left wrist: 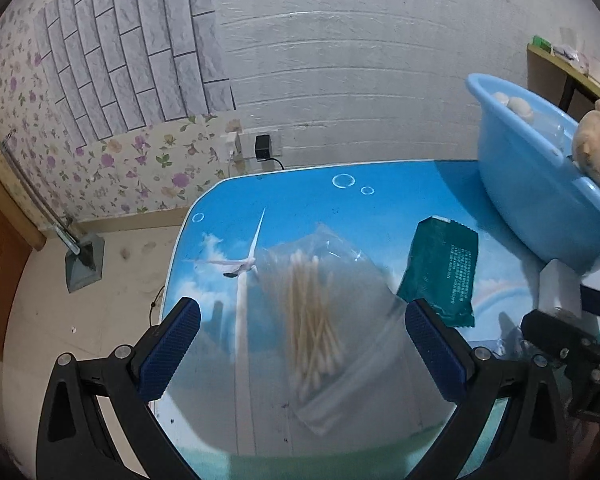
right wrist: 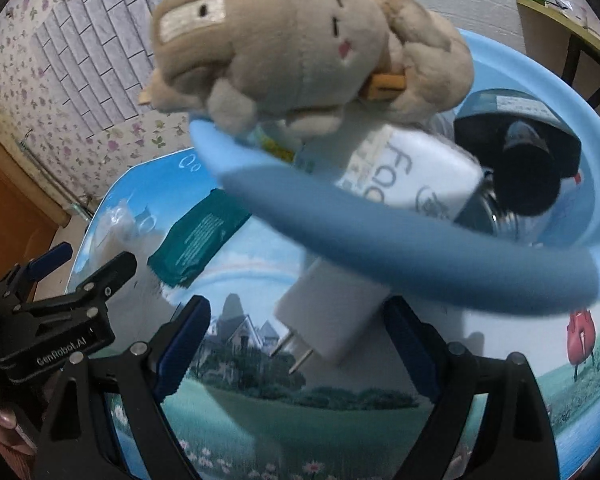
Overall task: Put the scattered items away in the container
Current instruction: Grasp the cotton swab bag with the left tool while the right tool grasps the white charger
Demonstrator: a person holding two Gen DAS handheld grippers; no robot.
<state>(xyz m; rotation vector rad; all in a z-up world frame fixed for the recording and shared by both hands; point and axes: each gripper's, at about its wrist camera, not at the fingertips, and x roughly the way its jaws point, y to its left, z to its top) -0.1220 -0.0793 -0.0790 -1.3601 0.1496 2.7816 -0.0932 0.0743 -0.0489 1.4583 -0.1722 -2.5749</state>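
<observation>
In the left wrist view a clear bag of cotton swabs [left wrist: 312, 320] lies on the printed table, and my left gripper [left wrist: 304, 346] stands open over it, one blue pad on each side. A green packet [left wrist: 440, 272] lies just right of the bag. In the right wrist view my right gripper [right wrist: 298, 346] is open around a white charger plug [right wrist: 332, 312] that rests on the table against the blue basin [right wrist: 380, 232]; the pads are not pressing it. A beige plush toy [right wrist: 300, 48] sits on the basin's rim.
Inside the basin lie a white tube [right wrist: 412, 168] and a dark bottle [right wrist: 520, 160]. The table's edge [left wrist: 188, 224] drops to the floor on the left. A wall runs behind the table, and a shelf [left wrist: 560, 64] stands at the far right.
</observation>
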